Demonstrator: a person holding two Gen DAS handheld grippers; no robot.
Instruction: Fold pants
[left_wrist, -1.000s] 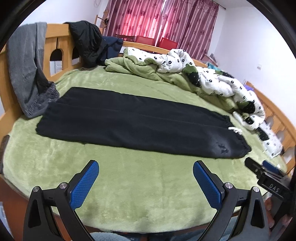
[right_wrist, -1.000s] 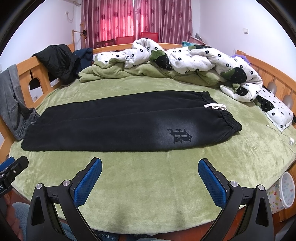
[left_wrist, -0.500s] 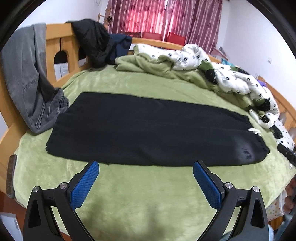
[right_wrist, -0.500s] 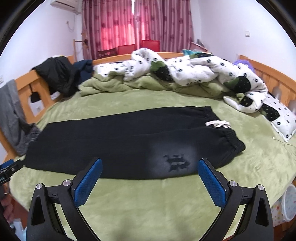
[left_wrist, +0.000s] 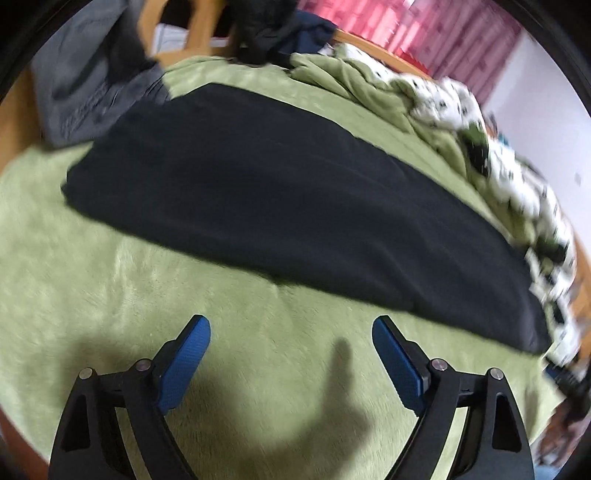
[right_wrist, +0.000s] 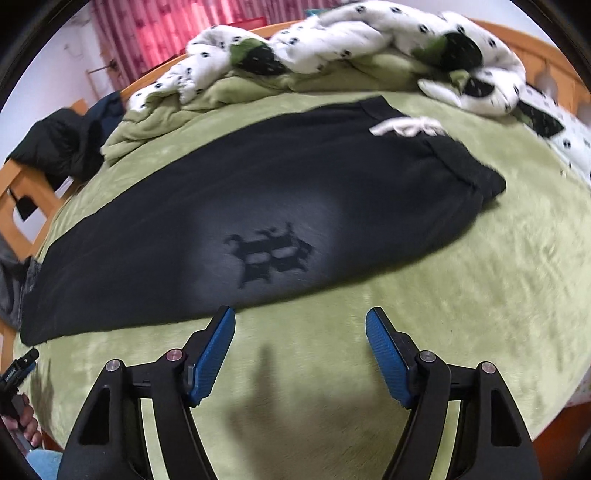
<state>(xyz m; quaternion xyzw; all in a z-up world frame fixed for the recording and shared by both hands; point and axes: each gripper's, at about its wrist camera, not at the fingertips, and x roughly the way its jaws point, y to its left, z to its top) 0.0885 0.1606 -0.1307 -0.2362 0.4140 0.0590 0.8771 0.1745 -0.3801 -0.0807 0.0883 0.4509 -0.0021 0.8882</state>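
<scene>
Black pants lie flat, folded lengthwise, across a green bed cover. In the right wrist view the pants show a faded patch with a dark logo and a white drawstring at the waistband on the right. My left gripper is open and empty, hovering just short of the pants' near edge toward the leg end. My right gripper is open and empty, its left fingertip at the near edge below the logo.
A rumpled white spotted quilt and green blanket lie along the far side. Grey jeans and a dark jacket hang on the wooden bed frame at the left. The other gripper shows at the left edge.
Both grippers have moved forward and down toward the near edge of the pants, which now look much larger. Their jaws have narrowed slightly but stay open.
</scene>
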